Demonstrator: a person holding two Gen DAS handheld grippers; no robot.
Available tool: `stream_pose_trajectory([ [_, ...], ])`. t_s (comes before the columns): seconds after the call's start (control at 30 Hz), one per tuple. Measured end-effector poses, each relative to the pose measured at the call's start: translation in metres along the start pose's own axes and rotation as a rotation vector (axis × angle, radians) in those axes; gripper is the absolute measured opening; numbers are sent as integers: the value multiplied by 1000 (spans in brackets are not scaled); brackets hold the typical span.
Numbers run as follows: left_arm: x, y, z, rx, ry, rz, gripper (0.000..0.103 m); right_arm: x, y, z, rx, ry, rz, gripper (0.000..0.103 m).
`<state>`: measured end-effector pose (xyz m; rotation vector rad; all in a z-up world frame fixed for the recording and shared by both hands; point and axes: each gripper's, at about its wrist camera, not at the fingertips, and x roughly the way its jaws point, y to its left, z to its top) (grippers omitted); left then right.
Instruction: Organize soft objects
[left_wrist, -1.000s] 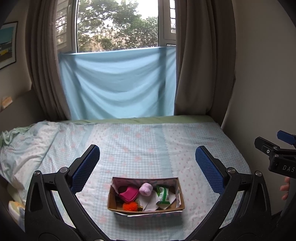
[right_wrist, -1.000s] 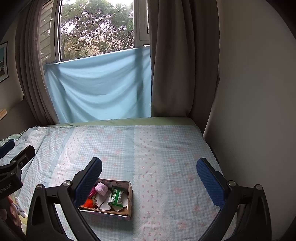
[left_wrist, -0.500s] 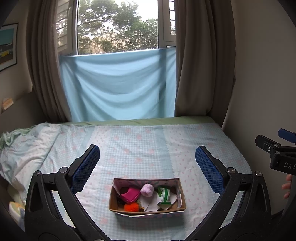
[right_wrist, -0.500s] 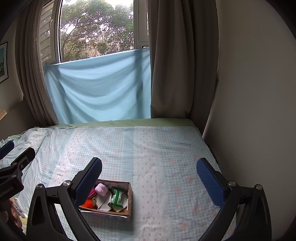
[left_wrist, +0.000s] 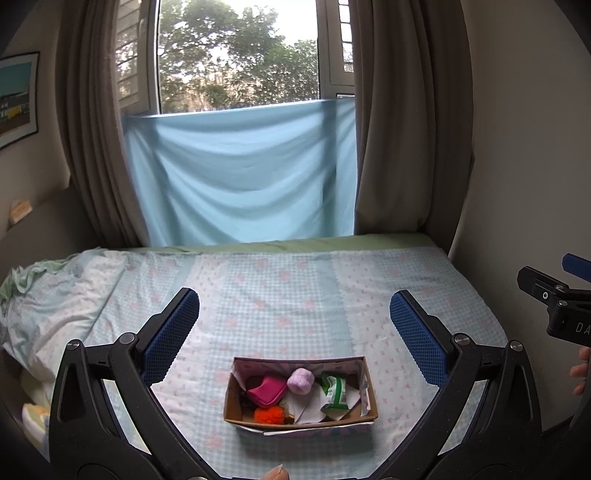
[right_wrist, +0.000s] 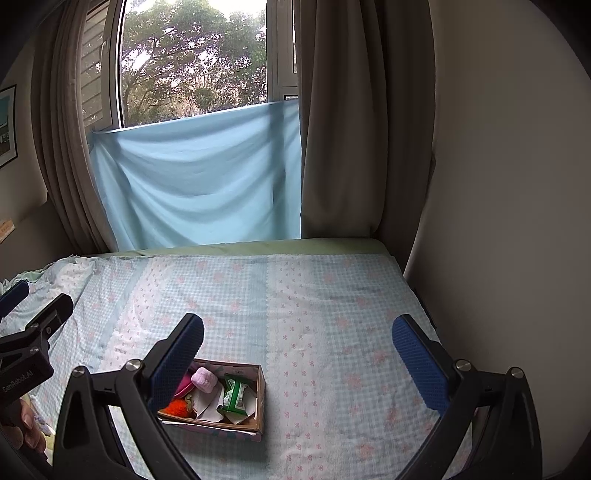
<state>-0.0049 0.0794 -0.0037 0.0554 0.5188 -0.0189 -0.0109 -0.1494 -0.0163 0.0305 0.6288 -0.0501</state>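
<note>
1. The box (left_wrist: 300, 419) sits on the bed (left_wrist: 295, 295), near its front edge, open at the top, with paper lining its inside.
2. In it, from left to right in the left view: a magenta pouch (left_wrist: 266, 390) with an orange pompom (left_wrist: 269, 415) in front of it, a pink puff (left_wrist: 300, 380) at the back middle, white paper (left_wrist: 309, 404), and a green packet (left_wrist: 335, 393) at the right.
3. Something dark lies under the pouch and a yellowish bit shows beside the pompom (both too small to name).
4. In the right view the near left corner of the box is hidden behind a blue finger pad (right_wrist: 177, 363), so the pouch shows only as a sliver and the pompom in part; the packet's green face is plainer there.
5. The left gripper (left_wrist: 294, 332) hangs above the box with its jaws wide apart, nothing between them; the box lies centred below the gap.
6. The right gripper (right_wrist: 298, 358) is likewise spread wide and empty, with the box down at its left finger and bare sheet ahead.
7. Each view catches the other gripper cut off at the frame edge, with fingertips of the holding hand (right_wrist: 27, 428) beside it.
8. A thumb tip (left_wrist: 276, 472) pokes in at the bottom edge of the left view only.
9. Beyond the bed a blue cloth (left_wrist: 240, 173) hangs across the lower window between brown curtains (left_wrist: 406, 122).
</note>
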Motion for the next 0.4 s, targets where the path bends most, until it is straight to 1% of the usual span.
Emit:
stream_pose_trajectory([
  [0.07, -2, 2, 0, -5, -11, -6, 103, -1, 0, 0, 2, -1, 0, 102],
  [0.2, -7, 3, 0, 2, -52, 29, 103, -1, -2, 0, 15, -2, -1, 102],
  [0.27, -7, 3, 1, 3, -60, 44, 103, 0, -3, 0, 24, 3, -1, 102],
  [0.4, -4, 3, 1, -2, -58, 20, 103, 8, -2, -1, 35, 25, -2, 102],
])
